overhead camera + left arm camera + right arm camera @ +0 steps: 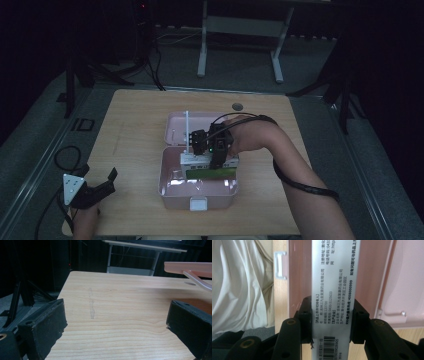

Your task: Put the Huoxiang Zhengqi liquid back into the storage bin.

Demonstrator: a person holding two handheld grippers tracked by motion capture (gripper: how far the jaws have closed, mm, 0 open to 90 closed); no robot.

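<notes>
While the left hand-held gripper [111,180] sits on the counter [135,115] near its left edge with its jaws wide apart and nothing in them, a pink box [172,192] stands open in the middle. Over the box, the right hand-held gripper [332,325] squeezes a white carton [334,277] by its sides.

"4008000999", "133700" and a barcode on the white medicine box [334,290].
</notes>
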